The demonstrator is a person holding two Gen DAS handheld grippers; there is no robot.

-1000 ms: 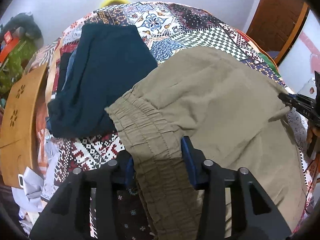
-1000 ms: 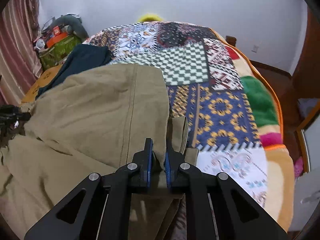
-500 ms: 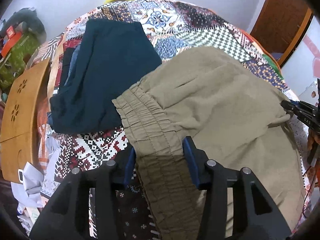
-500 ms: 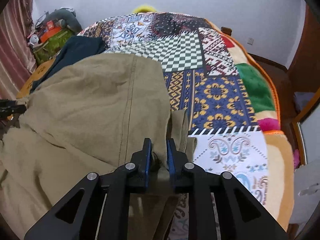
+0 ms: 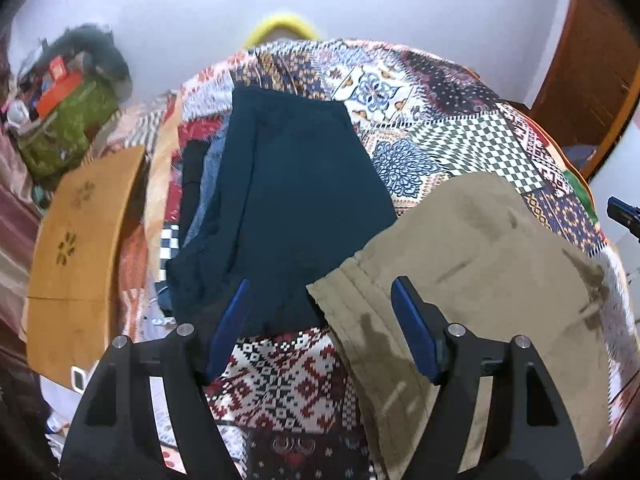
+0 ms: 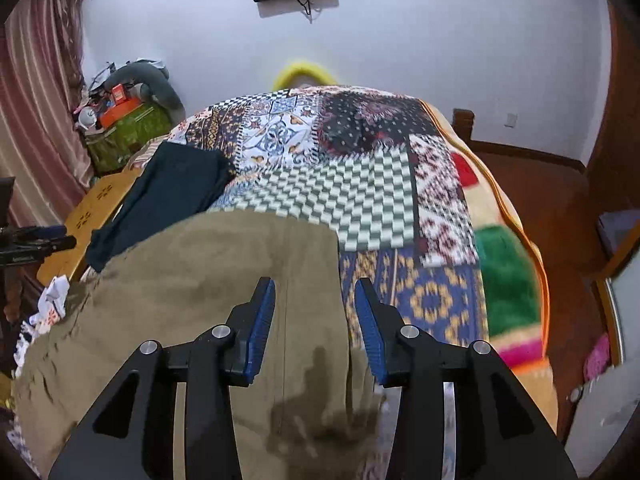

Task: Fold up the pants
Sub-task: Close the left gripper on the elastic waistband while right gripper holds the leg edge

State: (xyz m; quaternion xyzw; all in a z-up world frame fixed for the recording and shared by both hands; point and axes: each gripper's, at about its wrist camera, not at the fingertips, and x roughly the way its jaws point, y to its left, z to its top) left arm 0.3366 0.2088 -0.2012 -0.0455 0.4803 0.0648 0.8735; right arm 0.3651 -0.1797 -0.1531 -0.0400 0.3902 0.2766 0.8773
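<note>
The khaki pants (image 5: 480, 280) lie folded on the patchwork bedspread (image 5: 432, 120). They also show in the right wrist view (image 6: 224, 280). My left gripper (image 5: 320, 320) is open and empty, raised above the pants' left edge. My right gripper (image 6: 316, 320) is open and empty, above the pants' right edge. The right gripper's tip (image 5: 624, 216) shows at the far right of the left wrist view. The left gripper (image 6: 36, 240) shows at the left edge of the right wrist view.
A folded dark teal garment (image 5: 288, 208) lies on the bed left of the khaki pants, on other folded clothes. A wooden table (image 5: 80, 248) stands left of the bed. A green bag with clutter (image 6: 128, 128) sits by the wall. Bare floor (image 6: 540, 200) lies right.
Both grippers have opened and let go of the khaki pants, then lifted and pulled back. The pants now rest on the bed.
</note>
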